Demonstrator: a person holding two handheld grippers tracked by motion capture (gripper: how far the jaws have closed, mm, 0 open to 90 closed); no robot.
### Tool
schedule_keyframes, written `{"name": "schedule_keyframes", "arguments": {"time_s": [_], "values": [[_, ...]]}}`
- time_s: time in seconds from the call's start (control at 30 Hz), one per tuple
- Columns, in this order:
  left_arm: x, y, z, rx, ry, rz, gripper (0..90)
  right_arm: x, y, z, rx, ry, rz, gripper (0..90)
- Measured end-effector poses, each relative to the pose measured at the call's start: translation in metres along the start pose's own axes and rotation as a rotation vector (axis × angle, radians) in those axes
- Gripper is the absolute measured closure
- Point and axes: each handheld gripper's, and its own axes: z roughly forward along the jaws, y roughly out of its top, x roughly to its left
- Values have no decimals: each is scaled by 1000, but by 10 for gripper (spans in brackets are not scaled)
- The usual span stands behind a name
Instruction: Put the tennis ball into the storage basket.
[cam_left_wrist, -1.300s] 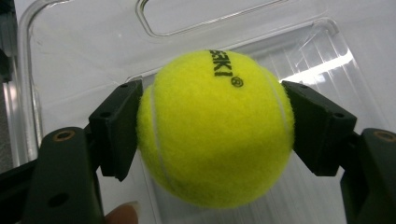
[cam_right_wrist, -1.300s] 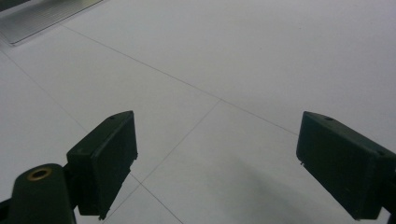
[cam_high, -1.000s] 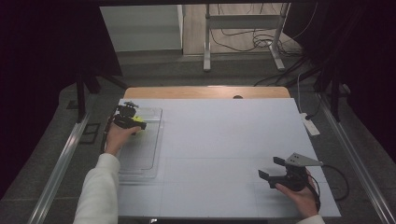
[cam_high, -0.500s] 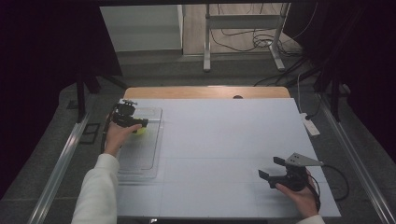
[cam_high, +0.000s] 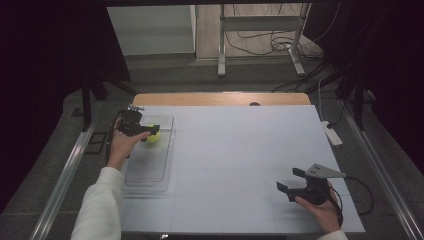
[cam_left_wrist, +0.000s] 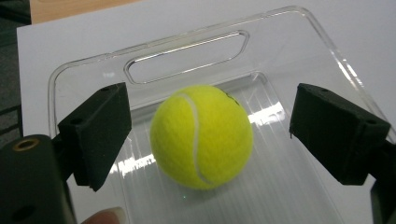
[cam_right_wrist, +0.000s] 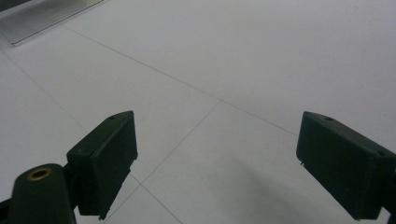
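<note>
I see a white table (cam_high: 250, 150) with a wooden far edge (cam_high: 220, 98) on grey floor (cam_high: 165, 72). Beyond it stands a metal frame (cam_high: 260, 37) among cables (cam_high: 260, 35); a pale cabinet (cam_high: 152, 30) sits beside black curtains (cam_high: 45, 60).

Dim, dark-edged high view; overhead glare streaks the clear tray (cam_left_wrist: 261, 116).
</note>
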Motion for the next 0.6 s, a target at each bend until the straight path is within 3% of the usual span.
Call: {"name": "schedule_keyframes", "arguments": {"time_s": [0.4, 0.6], "values": [[-10, -2, -16, -57, -47, 21, 138, -2, 0, 1, -3, 4, 2, 128], [-15, -8, -27, -94, -98, 26, 141, -3, 0, 1, -6, 7, 10, 127]]}}
